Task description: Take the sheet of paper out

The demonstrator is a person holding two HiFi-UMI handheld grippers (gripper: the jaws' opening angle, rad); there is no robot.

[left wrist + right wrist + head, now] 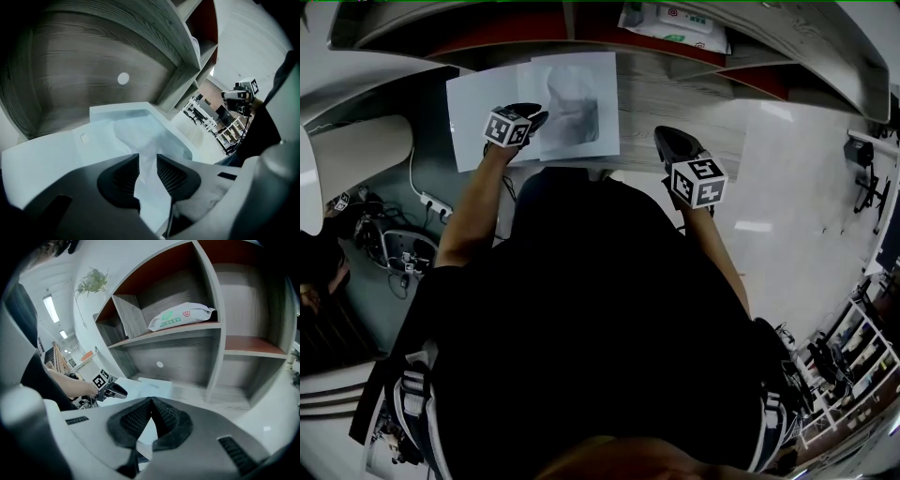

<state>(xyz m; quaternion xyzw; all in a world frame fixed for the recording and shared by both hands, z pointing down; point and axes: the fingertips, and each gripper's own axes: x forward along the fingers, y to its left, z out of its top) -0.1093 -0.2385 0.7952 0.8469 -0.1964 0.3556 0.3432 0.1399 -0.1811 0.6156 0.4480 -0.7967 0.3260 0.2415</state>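
Observation:
A wrinkled clear plastic sleeve (577,94) lies on the wooden desk, overlapping a flat white sheet of paper (473,117) to its left. My left gripper (539,117) hovers over the sleeve's near left edge. In the left gripper view, the left gripper (147,157) has its jaws a little apart. A pale raised fold of the sleeve (140,129) shows in the gap, and the pads do not press on it. My right gripper (664,134) hangs over bare desk to the right. Its tips (151,400) meet with nothing between them.
A shelf unit (211,326) stands at the back of the desk (675,103), with a pack of wipes (180,317) on one shelf. A round white cap (123,78) sits in the back panel. A power strip and cables (436,204) lie on the floor to the left.

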